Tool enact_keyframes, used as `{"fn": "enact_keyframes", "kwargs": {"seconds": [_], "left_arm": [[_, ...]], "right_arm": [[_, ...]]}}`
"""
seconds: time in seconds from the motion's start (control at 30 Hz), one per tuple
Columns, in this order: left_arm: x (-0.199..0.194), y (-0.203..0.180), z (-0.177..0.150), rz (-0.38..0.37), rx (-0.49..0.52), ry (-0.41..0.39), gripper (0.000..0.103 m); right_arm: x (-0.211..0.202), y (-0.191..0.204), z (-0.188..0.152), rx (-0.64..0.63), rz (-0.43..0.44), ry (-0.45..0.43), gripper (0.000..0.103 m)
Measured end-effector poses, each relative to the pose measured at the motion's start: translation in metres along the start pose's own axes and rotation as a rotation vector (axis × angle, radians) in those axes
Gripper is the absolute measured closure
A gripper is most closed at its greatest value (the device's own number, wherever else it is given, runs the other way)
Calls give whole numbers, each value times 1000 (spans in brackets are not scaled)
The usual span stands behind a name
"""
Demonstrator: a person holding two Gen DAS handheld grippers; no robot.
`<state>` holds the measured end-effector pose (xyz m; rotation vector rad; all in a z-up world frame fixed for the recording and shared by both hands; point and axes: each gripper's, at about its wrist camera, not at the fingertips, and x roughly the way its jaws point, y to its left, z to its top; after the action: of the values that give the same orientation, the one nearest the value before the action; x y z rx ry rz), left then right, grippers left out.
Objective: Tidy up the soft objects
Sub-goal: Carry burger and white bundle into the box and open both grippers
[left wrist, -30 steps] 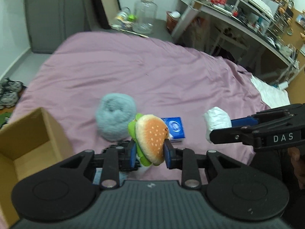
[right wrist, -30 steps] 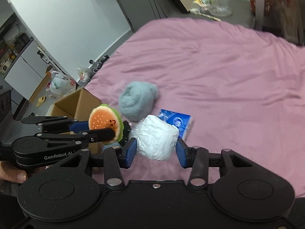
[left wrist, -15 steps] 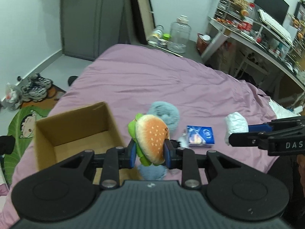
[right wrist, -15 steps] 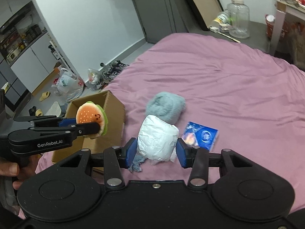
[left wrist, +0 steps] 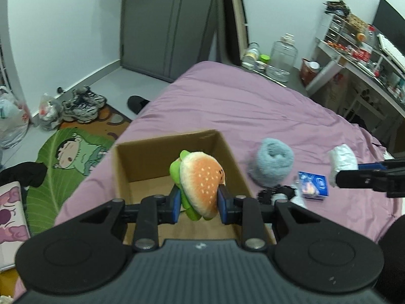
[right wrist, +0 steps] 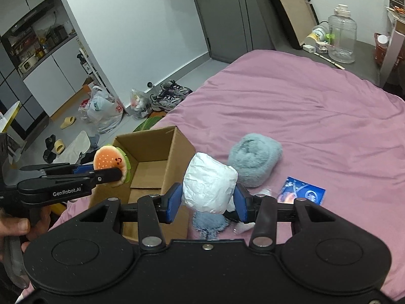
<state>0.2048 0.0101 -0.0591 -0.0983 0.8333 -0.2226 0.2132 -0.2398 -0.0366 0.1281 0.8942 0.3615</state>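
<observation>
A pink-covered bed [right wrist: 316, 106] carries an open cardboard box [right wrist: 152, 162], grey fluffy roll [right wrist: 255, 159] and blue packet [right wrist: 301, 192].

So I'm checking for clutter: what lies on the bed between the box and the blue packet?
A fluffy grey-blue bundle, with a small black-and-white item nearer the camera. The left wrist view shows it.

1. The burger toy [left wrist: 200, 179] is soft plush cloth with stitched seed dots.
2. The box [left wrist: 141, 162] is matt brown cardboard, open-topped.
3. The grey-blue bundle [right wrist: 254, 159] looks fluffy, a deep fleecy pile.
4. The white bundle [right wrist: 210, 183] has a crinkled, papery, faintly shiny surface.
5. The bed [right wrist: 316, 106] wears a smooth pink-purple sheet with a slight sheen.
6. The blue packet [right wrist: 302, 193] is glossy printed wrap.
7. The left tool [left wrist: 198, 201] is matt black plastic with blue pads [left wrist: 175, 204].
</observation>
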Motion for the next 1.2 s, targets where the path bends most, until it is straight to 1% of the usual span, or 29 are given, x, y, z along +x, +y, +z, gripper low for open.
{"fn": "enact_keyframes", "kwargs": {"seconds": [0.27, 0.4, 0.6, 0.8, 0.93, 1.03, 1.1, 1.2], "left_arm": [[16, 25, 9, 63, -33, -4, 74], [29, 35, 11, 72, -66, 8, 74], [52, 41, 12, 102, -101, 40, 74], [67, 40, 12, 136, -100, 65, 73], [72, 40, 15, 163, -96, 68, 72], [70, 40, 17, 157, -104, 57, 63], [66, 39, 20, 163, -99, 45, 50], [56, 39, 22, 159, -103, 16, 47]], "right_arm": [[14, 20, 15, -46, 31, 11, 59], [22, 31, 23, -82, 48, 14, 59], [41, 41, 35, -125, 73, 36, 59], [61, 50, 47, -168, 94, 62, 59], [75, 56, 55, -179, 109, 79, 59], [83, 62, 58, -190, 117, 89, 59], [88, 65, 60, -194, 123, 97, 59], [96, 69, 63, -196, 128, 109, 59]]}}
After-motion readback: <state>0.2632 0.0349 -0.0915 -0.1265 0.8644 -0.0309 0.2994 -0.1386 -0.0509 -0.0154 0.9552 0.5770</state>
